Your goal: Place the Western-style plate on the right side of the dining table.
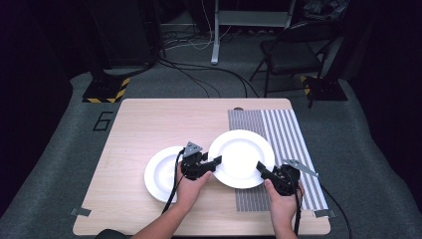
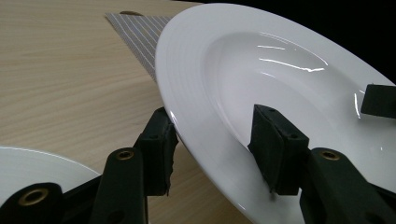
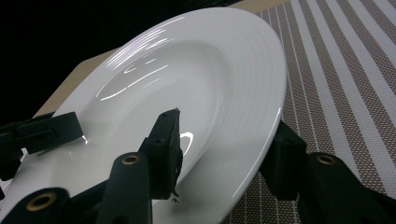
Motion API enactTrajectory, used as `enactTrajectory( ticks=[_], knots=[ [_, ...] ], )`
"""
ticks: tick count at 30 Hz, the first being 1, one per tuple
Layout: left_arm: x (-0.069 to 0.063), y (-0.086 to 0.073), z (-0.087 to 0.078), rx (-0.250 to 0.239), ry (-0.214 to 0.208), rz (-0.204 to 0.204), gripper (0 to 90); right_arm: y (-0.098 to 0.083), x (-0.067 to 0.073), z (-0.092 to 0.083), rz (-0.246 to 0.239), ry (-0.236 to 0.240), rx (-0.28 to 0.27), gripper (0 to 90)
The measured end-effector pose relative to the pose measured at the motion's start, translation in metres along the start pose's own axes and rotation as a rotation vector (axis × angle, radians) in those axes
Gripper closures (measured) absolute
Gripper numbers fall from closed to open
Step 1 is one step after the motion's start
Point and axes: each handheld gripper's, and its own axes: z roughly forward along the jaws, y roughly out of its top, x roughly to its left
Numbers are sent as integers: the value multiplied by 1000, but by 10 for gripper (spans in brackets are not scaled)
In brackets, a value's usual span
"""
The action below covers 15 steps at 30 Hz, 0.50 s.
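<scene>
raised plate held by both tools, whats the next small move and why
Probably carry the raised plate a little further right and lower it onto the striped mat. The left tool and right tool each grip opposite rims, it sits tilted above the table, part already over the mat, while the second plate lies flat on bare wood.

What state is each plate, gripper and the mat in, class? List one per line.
Right plate: gripped at both rims, lifted and tilted.
Left plate: flat on the table.
Left gripper: shut on right plate.
Right gripper: shut on right plate.
Striped mat: flat on the table.
</scene>
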Motion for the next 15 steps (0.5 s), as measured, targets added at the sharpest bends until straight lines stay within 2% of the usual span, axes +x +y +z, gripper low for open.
enactTrajectory(
  ticks=[10,15],
  knots=[
    [-1,-1,12,-12,-10,-38,530,0,-8,-1,28,-31,-12,569],
    [-1,-1,14,-23,-8,-50,540,-1,-11,0,22,-40,-6,591]
  ],
)
